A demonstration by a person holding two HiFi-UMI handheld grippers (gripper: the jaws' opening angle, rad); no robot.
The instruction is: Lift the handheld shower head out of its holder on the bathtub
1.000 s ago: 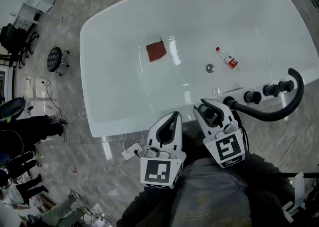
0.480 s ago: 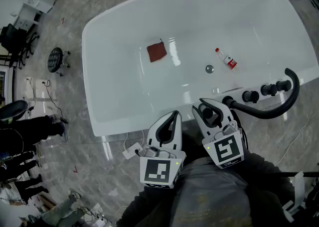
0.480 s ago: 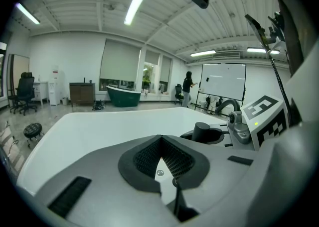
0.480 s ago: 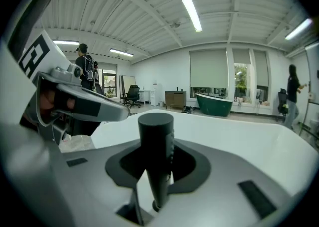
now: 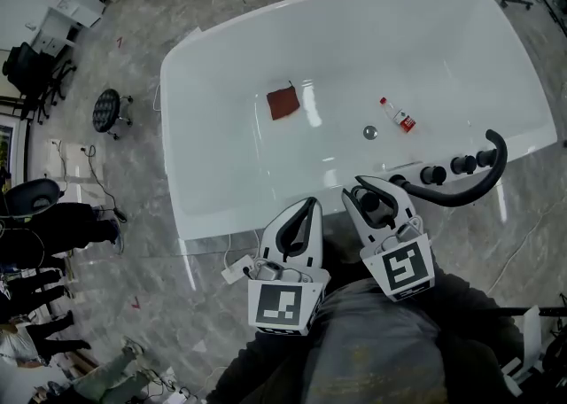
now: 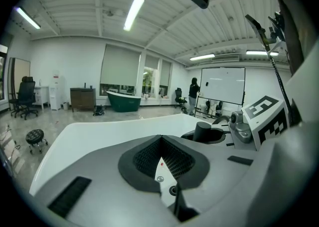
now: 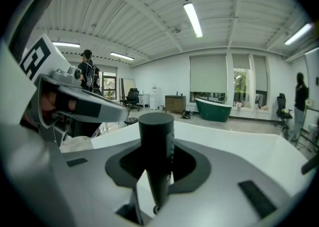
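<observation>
The white bathtub [image 5: 221,154] fills the middle of the head view. My right gripper [image 5: 373,202] is at its near rim, shut on the black cylindrical handle of the shower head [image 7: 156,156], which stands upright between the jaws. The left gripper view shows that handle [image 6: 202,131] from the side. A black curved pipe [image 5: 469,188] arcs away to the right of the right gripper, past three black knobs [image 5: 461,164] on the rim. My left gripper [image 5: 309,205] hovers beside the right one, shut and empty. I cannot make out the holder.
Inside the tub lie a red cloth [image 5: 283,104], a small bottle with a red label [image 5: 400,116] and the drain [image 5: 369,132]. A white power strip [image 5: 235,269] lies on the marble floor below the rim. A black stool [image 5: 107,110] and standing people [image 5: 62,221] are at the left.
The tub looks smaller and has shifted right and up in the head view, while both grippers keep their place in the picture: they have risen together, the right one still shut on the handle.
</observation>
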